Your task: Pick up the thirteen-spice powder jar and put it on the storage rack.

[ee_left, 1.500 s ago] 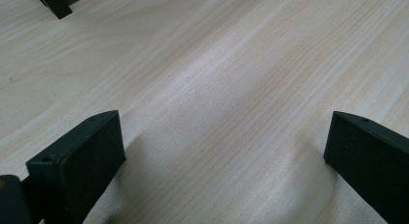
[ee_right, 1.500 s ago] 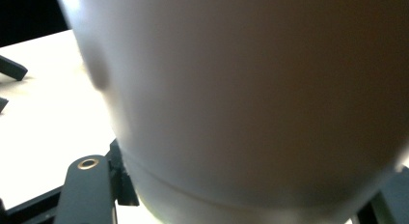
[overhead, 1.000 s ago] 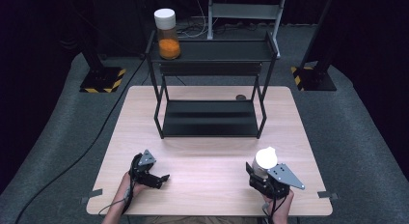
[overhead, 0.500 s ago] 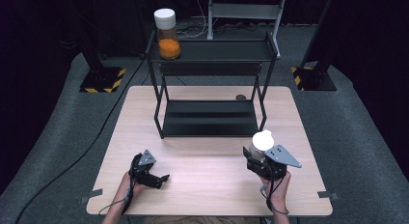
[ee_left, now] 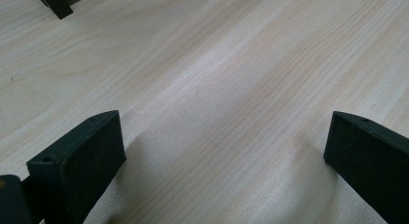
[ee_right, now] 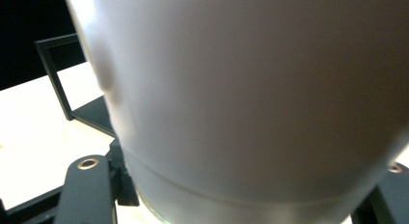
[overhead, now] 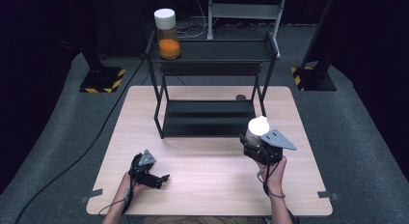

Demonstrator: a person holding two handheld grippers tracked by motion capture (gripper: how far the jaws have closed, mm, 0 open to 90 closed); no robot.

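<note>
My right gripper is shut on a jar with a white lid and holds it above the table, just in front of the right end of the black shelf rack. In the right gripper view the pale jar looms very close between the two jaws. A second jar with a white lid and orange contents stands on the left end of the rack's top shelf. My left gripper rests low at the table's front left. Its jaws stand wide apart over bare wood, with nothing between them.
The wooden table carries the two-tier rack at its back middle. A small dark round object lies by the rack's right rear leg. Tape marks sit at the front corners. Dark floor and stands surround the table.
My right gripper has carried the white-lidded jar away from the person, toward the rack, rising and drifting slightly left. The left gripper has stayed put.
</note>
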